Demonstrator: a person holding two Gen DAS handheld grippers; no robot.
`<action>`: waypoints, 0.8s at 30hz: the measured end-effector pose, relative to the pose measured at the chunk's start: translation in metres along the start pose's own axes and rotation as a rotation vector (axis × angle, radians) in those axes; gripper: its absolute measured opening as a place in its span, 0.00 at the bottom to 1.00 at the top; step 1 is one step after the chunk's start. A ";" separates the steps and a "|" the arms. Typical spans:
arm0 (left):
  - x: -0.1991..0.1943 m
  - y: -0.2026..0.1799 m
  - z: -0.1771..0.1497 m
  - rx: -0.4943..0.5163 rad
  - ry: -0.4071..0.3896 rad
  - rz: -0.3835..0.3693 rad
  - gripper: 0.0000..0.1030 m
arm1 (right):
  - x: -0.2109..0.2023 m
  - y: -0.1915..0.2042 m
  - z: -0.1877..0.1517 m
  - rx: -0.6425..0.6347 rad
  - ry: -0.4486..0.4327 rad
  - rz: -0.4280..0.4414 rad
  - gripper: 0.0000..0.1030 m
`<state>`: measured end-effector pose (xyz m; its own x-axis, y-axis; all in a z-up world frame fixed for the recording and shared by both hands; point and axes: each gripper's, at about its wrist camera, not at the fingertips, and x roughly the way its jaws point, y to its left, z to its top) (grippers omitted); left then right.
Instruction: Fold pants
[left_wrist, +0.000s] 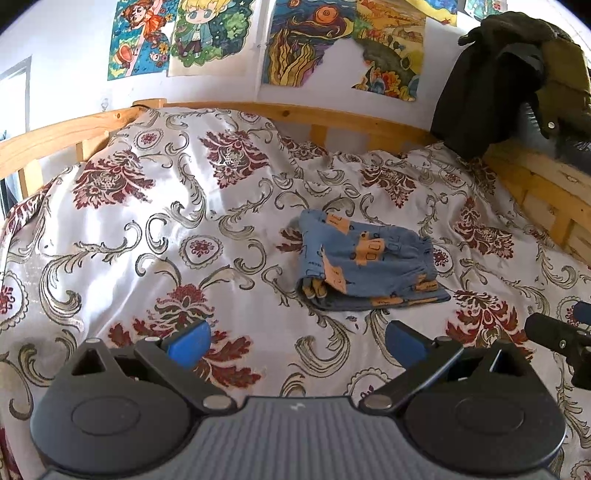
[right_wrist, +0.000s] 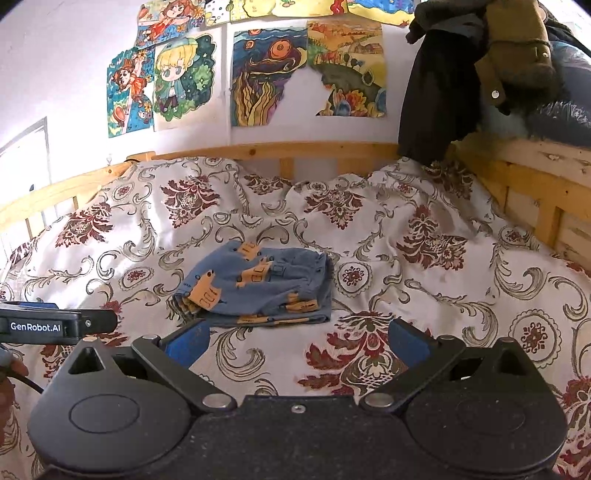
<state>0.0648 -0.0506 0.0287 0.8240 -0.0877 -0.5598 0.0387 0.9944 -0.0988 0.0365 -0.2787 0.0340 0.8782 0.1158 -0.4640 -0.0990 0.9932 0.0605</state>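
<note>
The left gripper (left_wrist: 297, 341) hung above the bedspread (left_wrist: 155, 229) with its blue pads spread wide and nothing between them, and the right gripper (right_wrist: 299, 341) was the same — splayed apart, empty, clear of the cloth. Just ahead of both lay the pants (left_wrist: 364, 264), blue with orange prints, already gathered into a small layered bundle near the middle of the bed. The fold looked about finished, so the risk lay in any further touch. The bundle's left edge showed loose, bunched layers, and a pad catching there could have pulled the top layer back open. The bedspread itself was slick-looking and rumpled — a press or drag could have slid the bundle or snagged the cover beneath. The dark clothing (left_wrist: 509, 74) draped over the wooden bed rail (left_wrist: 546, 188) sat well apart.
</note>
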 end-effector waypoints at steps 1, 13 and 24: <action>0.001 0.000 0.000 -0.002 0.003 0.001 1.00 | 0.000 0.000 0.000 0.000 0.002 0.001 0.99; 0.001 0.001 -0.001 0.001 0.012 0.009 1.00 | 0.003 0.001 -0.001 -0.004 0.010 0.010 0.99; 0.002 0.003 -0.004 -0.007 0.024 0.017 1.00 | 0.003 0.002 -0.001 -0.004 0.012 0.011 0.99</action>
<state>0.0648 -0.0476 0.0239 0.8110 -0.0725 -0.5806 0.0210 0.9953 -0.0950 0.0387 -0.2765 0.0315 0.8716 0.1270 -0.4735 -0.1109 0.9919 0.0619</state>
